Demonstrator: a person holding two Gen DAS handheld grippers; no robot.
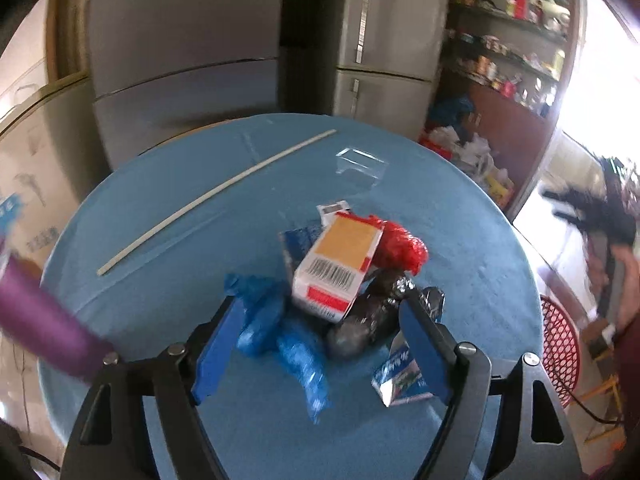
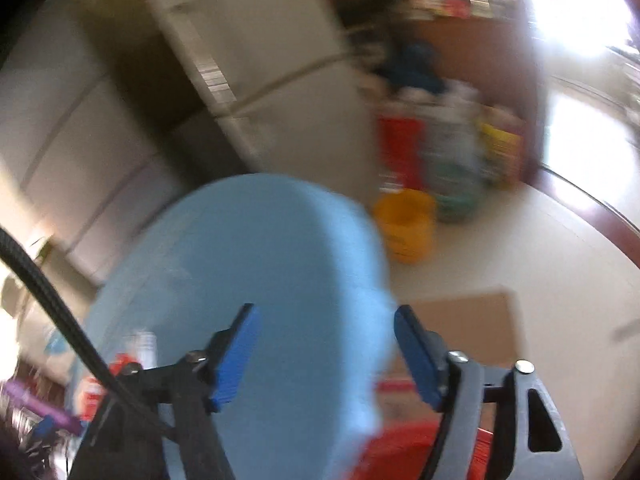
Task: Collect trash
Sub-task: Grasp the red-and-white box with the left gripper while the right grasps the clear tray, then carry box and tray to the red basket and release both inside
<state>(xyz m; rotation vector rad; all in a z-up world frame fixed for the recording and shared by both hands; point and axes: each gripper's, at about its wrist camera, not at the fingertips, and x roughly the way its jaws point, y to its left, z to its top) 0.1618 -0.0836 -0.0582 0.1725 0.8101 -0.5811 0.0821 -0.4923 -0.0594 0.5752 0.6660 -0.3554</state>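
Trash pile [image 1: 344, 280] sits mid-table [image 1: 160, 200], just ahead of your left gripper [image 1: 324, 312], jaws apart, empty. Right gripper [image 2: 326, 344]: apart too. Likely light, crushable; pinch carton [image 1: 340, 264] across flat sides.

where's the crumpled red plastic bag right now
In the left wrist view the crumpled red plastic bag lies mid-table on the blue tablecloth, tucked behind the right edge of the orange-and-white barcoded carton, above the silver foil wrapper.

Daylight glare blows out the right; right wrist view motion-blurred, fisheye edges dark.
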